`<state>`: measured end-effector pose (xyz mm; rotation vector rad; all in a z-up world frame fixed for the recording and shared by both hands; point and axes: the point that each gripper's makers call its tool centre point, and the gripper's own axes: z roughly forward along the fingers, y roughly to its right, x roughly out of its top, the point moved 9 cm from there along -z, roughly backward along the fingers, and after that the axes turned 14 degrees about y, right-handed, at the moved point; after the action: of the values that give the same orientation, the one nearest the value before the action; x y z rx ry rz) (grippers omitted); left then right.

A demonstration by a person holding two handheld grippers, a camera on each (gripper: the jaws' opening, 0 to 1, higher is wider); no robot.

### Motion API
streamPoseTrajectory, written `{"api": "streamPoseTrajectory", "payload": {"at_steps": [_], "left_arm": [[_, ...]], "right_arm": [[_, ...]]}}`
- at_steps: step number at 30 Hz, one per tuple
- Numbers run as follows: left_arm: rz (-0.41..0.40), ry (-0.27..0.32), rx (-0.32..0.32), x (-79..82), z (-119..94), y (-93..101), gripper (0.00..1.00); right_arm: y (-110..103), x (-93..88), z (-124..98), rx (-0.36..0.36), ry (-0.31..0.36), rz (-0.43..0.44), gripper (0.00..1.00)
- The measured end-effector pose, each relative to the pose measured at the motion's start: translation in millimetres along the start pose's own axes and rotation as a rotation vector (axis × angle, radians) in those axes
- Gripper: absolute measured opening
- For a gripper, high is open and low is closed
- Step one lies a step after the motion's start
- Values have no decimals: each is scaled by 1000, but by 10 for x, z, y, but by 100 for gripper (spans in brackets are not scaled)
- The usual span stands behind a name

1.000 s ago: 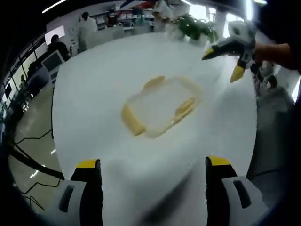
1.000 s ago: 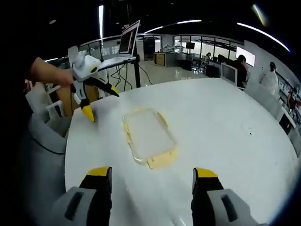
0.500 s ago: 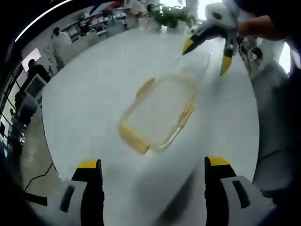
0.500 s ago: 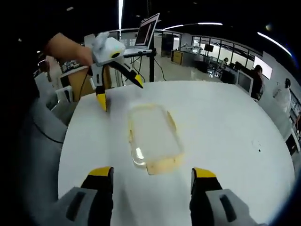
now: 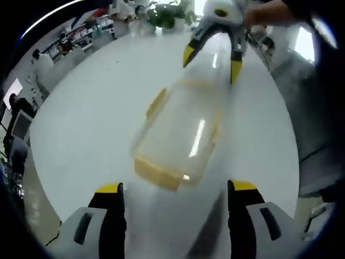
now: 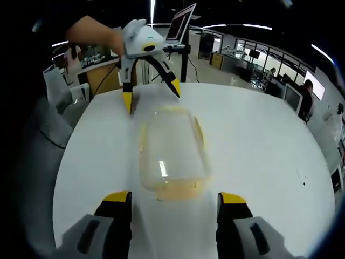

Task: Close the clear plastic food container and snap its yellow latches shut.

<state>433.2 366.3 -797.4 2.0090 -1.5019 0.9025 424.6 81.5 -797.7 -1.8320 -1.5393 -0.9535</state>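
A clear plastic food container (image 5: 180,132) with yellow latches lies on a round white table (image 5: 91,118). Its lid is on; one latch (image 5: 156,175) faces my left gripper, another (image 5: 155,102) sits on its long side. My left gripper (image 5: 172,197) is open, its yellow-tipped jaws just short of the near end. In the right gripper view the same container (image 6: 171,151) lies lengthwise, its near latch (image 6: 178,190) close to my open right gripper (image 6: 171,199). Each gripper appears at the far end of the other's view: the right one (image 5: 211,56), the left one (image 6: 151,91).
The white table (image 6: 259,151) has wide bare surface around the container. A laptop on a stand (image 6: 180,27) and a chair (image 6: 59,91) stand beyond its edge. Plants (image 5: 167,13), desks and people are far behind. A person's grey sleeve (image 5: 302,102) hangs at the right.
Both grippers have come closer to the container from opposite ends, so it looks larger in both views. The container itself stays on the table.
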Motion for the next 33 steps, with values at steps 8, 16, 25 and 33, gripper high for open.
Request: {"api": "streamPoseTrajectory", "payload": {"at_steps": [8,16,25,33], "left_arm": [[71,-15,-74,-23,101,-89,66],[145,-37,-165,-34,159,-164,64],[240,-59,-241,37,203,-227,37],[255,-30,-259,44,207,-230,37]], "right_arm": [[57,-19,141,44,-40,-61,51],[126,-28,228,70,-79,-84,43],[139,-26,253,135,-70,-89,37],[145,22,291,165,-106,-112,37]]}}
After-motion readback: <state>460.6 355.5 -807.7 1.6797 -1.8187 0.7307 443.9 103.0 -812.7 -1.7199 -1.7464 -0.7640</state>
